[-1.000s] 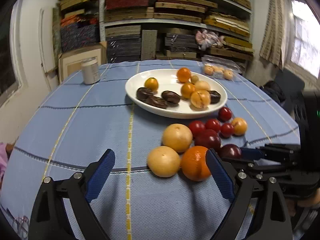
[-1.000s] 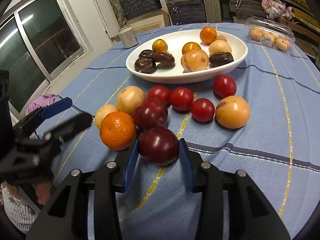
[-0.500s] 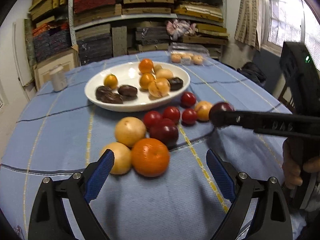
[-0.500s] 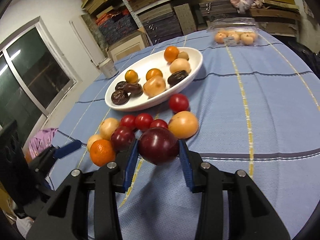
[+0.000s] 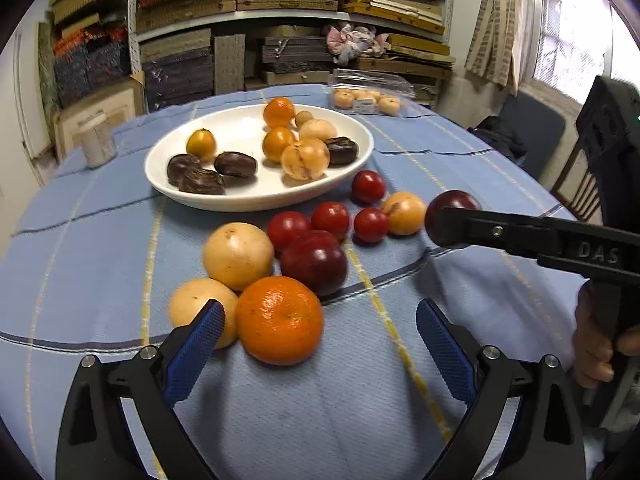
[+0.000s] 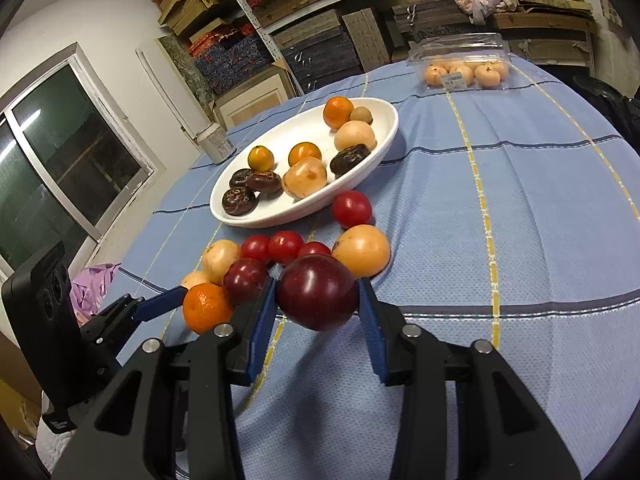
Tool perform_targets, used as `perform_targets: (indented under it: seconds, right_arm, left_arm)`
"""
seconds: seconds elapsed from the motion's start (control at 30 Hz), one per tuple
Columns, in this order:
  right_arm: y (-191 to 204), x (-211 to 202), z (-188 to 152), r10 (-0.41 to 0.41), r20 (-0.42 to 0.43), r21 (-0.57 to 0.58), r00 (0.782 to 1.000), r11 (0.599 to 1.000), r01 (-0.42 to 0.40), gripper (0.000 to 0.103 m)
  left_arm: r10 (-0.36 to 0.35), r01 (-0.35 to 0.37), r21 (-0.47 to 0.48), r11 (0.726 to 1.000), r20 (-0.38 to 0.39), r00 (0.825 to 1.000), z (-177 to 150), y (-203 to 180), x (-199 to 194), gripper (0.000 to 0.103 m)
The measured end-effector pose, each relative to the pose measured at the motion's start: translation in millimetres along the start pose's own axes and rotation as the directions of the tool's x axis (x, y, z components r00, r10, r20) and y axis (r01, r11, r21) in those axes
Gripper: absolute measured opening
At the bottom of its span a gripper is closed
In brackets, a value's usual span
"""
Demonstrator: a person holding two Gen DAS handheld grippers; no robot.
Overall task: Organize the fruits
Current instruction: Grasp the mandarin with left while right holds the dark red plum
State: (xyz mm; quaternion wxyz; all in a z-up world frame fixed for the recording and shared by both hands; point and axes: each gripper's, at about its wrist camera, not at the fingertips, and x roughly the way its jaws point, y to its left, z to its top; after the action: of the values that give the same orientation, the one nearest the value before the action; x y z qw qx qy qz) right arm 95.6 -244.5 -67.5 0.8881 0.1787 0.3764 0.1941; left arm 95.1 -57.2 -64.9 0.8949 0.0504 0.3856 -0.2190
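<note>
The right gripper (image 6: 318, 306) has lifted the dark plum (image 6: 317, 297) off the tablecloth (image 6: 520, 208).

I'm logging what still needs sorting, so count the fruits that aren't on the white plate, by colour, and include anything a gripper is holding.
Small round red tomatoes: 4
Pale tan round fruits: 3
Dark red plums: 2, one of them held in the right gripper
Orange mandarin: 1
Total: 10

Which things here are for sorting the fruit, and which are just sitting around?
For the job: the dark red plum clamped in the right gripper, the orange by the open left gripper, the little red tomatoes, the white plate.

Just lying about: the white jar, the plastic box, the shelves.
</note>
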Motion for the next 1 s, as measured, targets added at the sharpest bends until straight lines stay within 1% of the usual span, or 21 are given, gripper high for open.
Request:
perform_targets:
  seconds: [0.07,0.2,0.3,0.37,0.4,0.43,0.53,0.6,0.7,0.77,0.8,1.0]
  right_arm:
    - [-1,-1,0,0.001,0.000,0.002,1.000,1.000,-0.001,0.040]
    - [-2,-2,0,0.004,0.003,0.007,1.000,1.000,-0.004,0.040]
    - [-2,-3,0,0.004,0.002,0.005,1.000,1.000,-0.004,0.040]
    - [-2,-2,0,0.003,0.001,0.001,1.000,1.000,-0.003,0.040]
    - [-1,-2,0,0.002,0.001,-0.001,1.000,1.000,-0.002,0.040]
    - [-2,-3,0,-0.001,0.001,-0.001,1.000,1.000,0.001,0.040]
    - [-2,-2,0,-0.003,0.000,0.002,1.000,1.000,0.003,0.040]
    - [-1,-2,0,-0.004,-0.002,-0.001,1.000,1.000,0.004,0.040]
    - [-1,-1,0,-0.005,-0.004,-0.003,1.000,1.000,0.005,0.040]
    - [-1,-1,-1,-0.006,-0.005,-0.005,1.000,1.000,0.006,0.040]
    - [-1,-1,-1,-0.006,-0.004,-0.005,1.000,1.000,0.006,0.040]
    - [-3,2,-1,-0.019,-0.010,-0.002,1.000,1.000,0.019,0.040]
  left_arm:
    - [-0.036,0.036,-0.025,0.999,-0.013,0.999,-1,2,1,0.097]
    - [-0.053,0.052,-0.042,0.998,-0.026,0.998,-1,5,5,0.097]
    - [-0.037,0.035,-0.056,0.998,-0.041,0.998,2,6,12,0.097]
    - [-0.008,0.005,-0.051,0.999,-0.057,0.998,3,4,17,0.097]
    - [0.011,-0.013,-0.045,0.999,-0.063,0.998,4,3,19,0.095]
    - [0.023,-0.026,-0.042,0.999,-0.062,0.998,3,3,19,0.093]
    - [0.044,-0.047,-0.060,0.997,-0.049,0.998,3,10,16,0.074]
    - [0.054,-0.058,-0.071,0.996,-0.055,0.997,2,15,16,0.059]
    - [0.039,-0.045,-0.089,0.995,-0.069,0.997,2,19,18,0.051]
    - [0.049,-0.055,-0.086,0.995,-0.071,0.996,1,19,18,0.049]
    - [0.057,-0.063,-0.085,0.994,-0.071,0.996,1,20,17,0.046]
    - [0.053,-0.059,-0.086,0.995,-0.068,0.996,-1,21,14,0.045]
